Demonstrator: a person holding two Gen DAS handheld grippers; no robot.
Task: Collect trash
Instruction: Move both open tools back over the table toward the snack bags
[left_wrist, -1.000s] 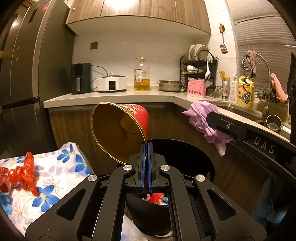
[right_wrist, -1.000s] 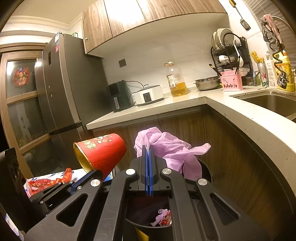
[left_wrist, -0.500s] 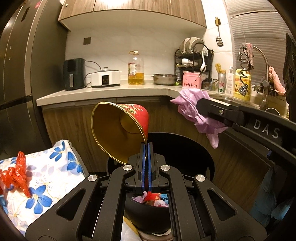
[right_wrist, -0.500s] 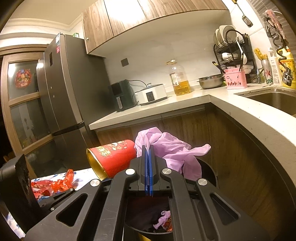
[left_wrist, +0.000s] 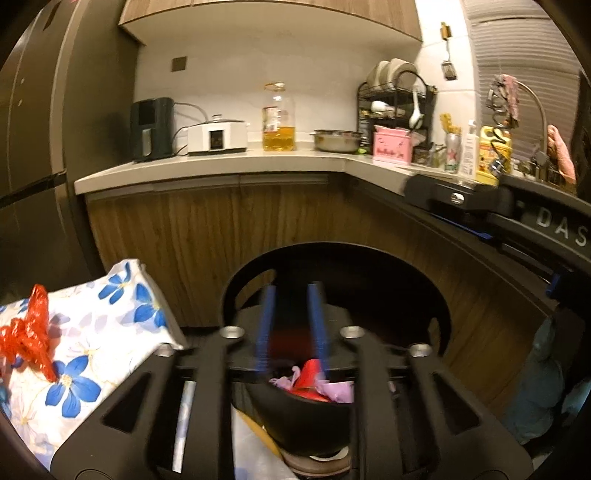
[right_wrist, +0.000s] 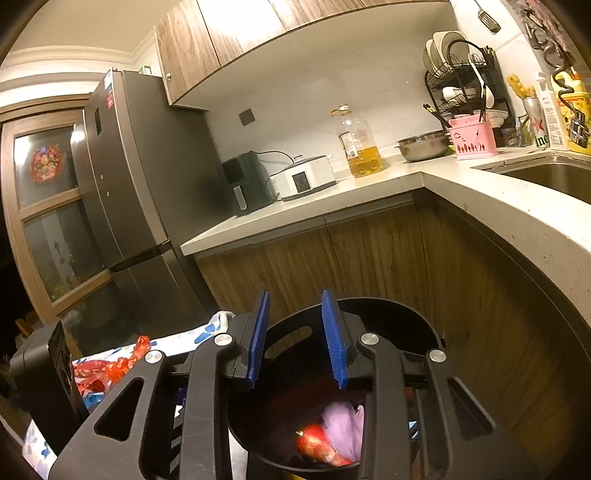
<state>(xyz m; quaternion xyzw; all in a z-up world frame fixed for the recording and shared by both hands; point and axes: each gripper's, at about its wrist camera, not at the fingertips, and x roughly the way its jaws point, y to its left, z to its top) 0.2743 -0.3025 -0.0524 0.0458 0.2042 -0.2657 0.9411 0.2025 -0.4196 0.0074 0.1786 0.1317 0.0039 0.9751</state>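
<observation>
The black trash bin (right_wrist: 424, 325) stands on the floor against the wooden cabinet front, and inside it a red cup (right_wrist: 314, 445) and a crumpled purple piece (right_wrist: 345, 428) are seen lying together; in the left wrist view the same two things are visible low in the bin. Both grippers are held above the opening. The jaws of the left gripper (left_wrist: 290, 325) are opening, its blue fingers spread with nothing between them, and the jaws of the right gripper (right_wrist: 295, 334) are opening as well, also empty. The step in hand is judged to be the release of two pieces of trash into the bin. Compared with one second ago, a clear difference is found: then the red cup was pinched by the left gripper and the purple piece by the right one, both with the fingers pressed together, and now both are dropped. A red wrapper (left_wrist: 31, 332) is left on the flowered cloth (left_wrist: 107, 332) beside the bin, so the next move probably calls for the left gripper to be carried over to it with the fingers spread wide enough.
</observation>
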